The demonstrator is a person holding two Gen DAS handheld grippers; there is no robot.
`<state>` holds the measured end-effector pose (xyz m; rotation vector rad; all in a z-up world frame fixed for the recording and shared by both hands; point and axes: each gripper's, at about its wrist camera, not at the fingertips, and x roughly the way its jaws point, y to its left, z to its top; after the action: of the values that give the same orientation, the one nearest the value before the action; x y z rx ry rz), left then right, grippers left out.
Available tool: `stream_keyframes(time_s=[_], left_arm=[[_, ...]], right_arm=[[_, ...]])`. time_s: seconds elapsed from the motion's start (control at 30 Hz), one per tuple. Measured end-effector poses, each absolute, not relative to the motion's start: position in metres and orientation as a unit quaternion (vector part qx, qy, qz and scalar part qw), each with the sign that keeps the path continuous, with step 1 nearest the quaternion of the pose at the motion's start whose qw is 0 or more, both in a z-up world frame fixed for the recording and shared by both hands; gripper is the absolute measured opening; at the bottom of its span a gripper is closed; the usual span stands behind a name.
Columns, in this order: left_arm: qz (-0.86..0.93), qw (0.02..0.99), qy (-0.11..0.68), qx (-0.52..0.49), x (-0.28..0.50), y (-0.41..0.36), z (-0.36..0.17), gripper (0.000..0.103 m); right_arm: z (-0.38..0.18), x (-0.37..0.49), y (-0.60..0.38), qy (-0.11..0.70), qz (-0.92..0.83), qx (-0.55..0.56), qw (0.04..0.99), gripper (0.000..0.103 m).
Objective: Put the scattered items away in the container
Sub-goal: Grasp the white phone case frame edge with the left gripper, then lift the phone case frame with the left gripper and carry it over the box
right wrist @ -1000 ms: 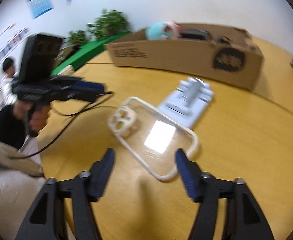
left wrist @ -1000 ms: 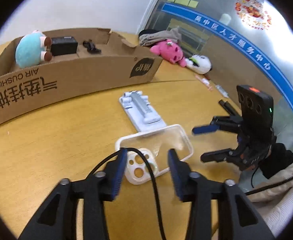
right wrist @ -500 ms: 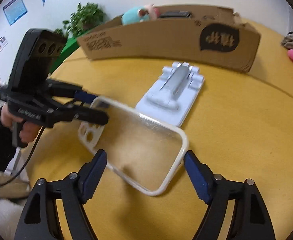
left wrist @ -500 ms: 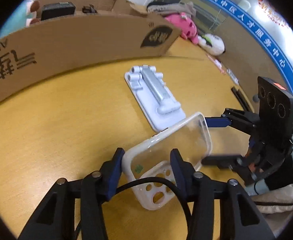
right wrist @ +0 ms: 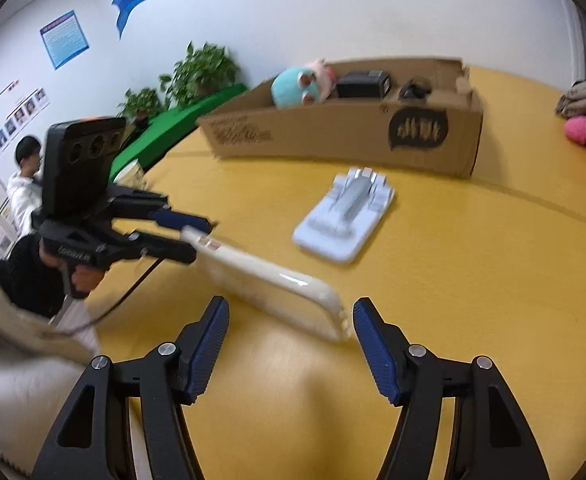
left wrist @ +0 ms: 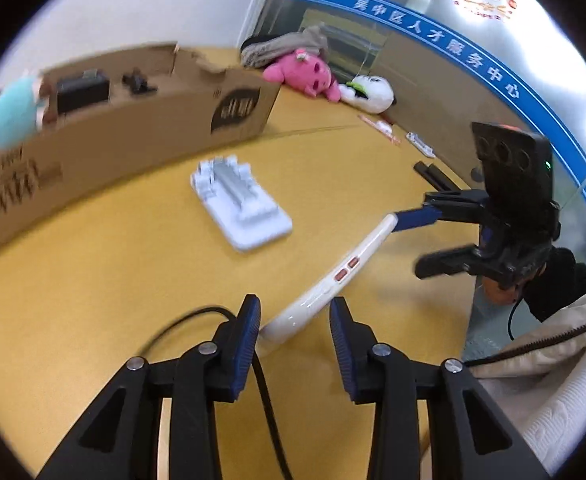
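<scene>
Fingers of my left gripper (left wrist: 295, 326) straddle the tilted phone case (left wrist: 329, 280) without clamping; my right gripper (right wrist: 289, 330) gapes. Cardboard box (right wrist: 345, 136) holds a teal plush (right wrist: 295, 88).

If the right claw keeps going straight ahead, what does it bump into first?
Probably the clear phone case: its near end sits tilted between the open right claw fingers. Beyond it lies the white phone stand, then the cardboard box. Depth is hard to judge.
</scene>
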<state>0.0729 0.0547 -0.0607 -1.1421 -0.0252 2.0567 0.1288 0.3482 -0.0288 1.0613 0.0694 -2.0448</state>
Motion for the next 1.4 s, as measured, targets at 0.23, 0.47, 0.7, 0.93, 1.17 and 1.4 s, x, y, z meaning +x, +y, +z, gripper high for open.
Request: stream_keyframes(time_s=[0.23, 0.47, 0.7, 0.93, 1.17, 1.4], left_arm=[[0.788, 0.385, -0.021, -0.479, 0.094, 0.064, -0.069, 0.039], [0.758, 0.317, -0.093, -0.562, 0.091, 0.054, -0.093, 0.039], [0.761, 0.27, -0.103, -0.58, 0.088, 0.057, -0.102, 0.031], [0.768, 0.257, -0.095, -0.578, 0.091, 0.06, -0.103, 0.014], [0.784, 0.248, -0.091, -0.562, 0.09, 0.057, -0.099, 0.011], [0.827, 0.238, -0.106, -0.498, 0.077, 0.035, -0.053, 0.009]], right_arm=[[-0.033, 0.154, 0.36, 0.031, -0.798, 0.443, 0.408, 0.071], [-0.041, 0.124, 0.381, -0.032, -0.826, 0.473, 0.304, 0.091], [-0.055, 0.122, 0.344, 0.059, -0.839, 0.477, 0.255, 0.083], [-0.075, 0.136, 0.321, 0.124, -0.84, 0.475, 0.231, 0.028], [-0.07, 0.138, 0.329, 0.099, -0.855, 0.47, 0.197, 0.006], [-0.033, 0.136, 0.314, 0.106, -0.88, 0.42, 0.192, 0.006]])
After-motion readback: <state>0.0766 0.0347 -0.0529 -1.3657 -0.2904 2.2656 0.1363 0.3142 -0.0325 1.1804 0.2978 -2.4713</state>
